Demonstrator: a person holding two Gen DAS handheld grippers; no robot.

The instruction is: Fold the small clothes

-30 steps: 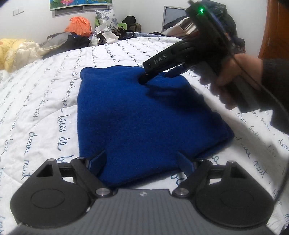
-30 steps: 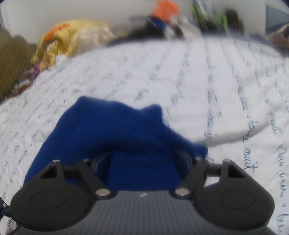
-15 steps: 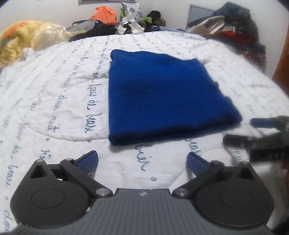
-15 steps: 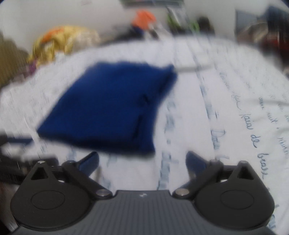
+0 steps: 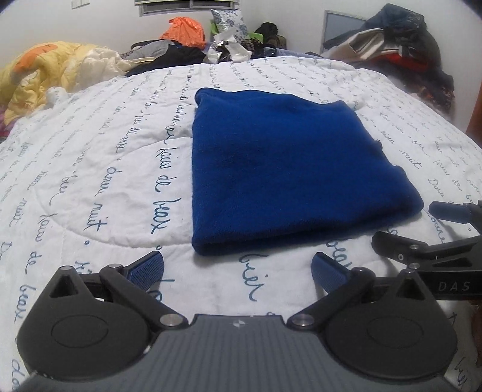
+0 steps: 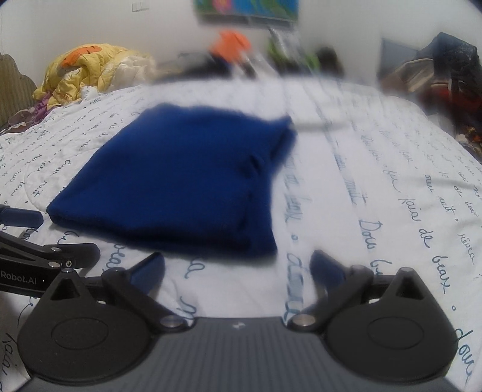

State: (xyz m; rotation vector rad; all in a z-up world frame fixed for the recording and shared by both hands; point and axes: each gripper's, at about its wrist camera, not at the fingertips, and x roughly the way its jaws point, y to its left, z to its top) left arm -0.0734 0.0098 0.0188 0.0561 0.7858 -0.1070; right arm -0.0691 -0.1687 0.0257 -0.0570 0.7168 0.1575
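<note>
- Blue cloth (image 5: 289, 169) folded into a flat, roughly square stack, lying mid-bed on white quilt (image 5: 99, 169) with blue script print.
- Fold edge thick and rounded on near side; far-left corner slightly bunched.
- From right wrist view, layered edges visible along cloth's right side, small crease mid-right; picture blurred there.
- Left gripper (image 5: 236, 268) just near of cloth's near edge, jaws wide apart after just opening, nothing between them, blue pads (image 5: 144, 267) clear of fabric.
- Right gripper (image 6: 238, 267) also just near of cloth, toward its near-right corner, jaws wide apart after just opening, nothing clamped, only quilt between the fingers.
- Right gripper seen at right edge of left wrist view (image 5: 427, 229), side-on, beside cloth's near-right corner, not touching it; "DAS" lettering on body.
- Left gripper seen at left edge of right wrist view (image 6: 45, 235), near cloth's near-left corner, apart from it; "Robot.AI" lettering on body.
- Both grippers side by side, close together, pointing down toward bed.
- Yellow duvet (image 5: 45, 69) bunched at far left of bed.
- Orange bag (image 5: 183, 28) and dark clothes heap at far edge, centre.
- Clothes pile (image 5: 400, 51) at far right, dark and red items.
- White wall behind; bright picture (image 6: 247, 9) at top in right wrist view.
</note>
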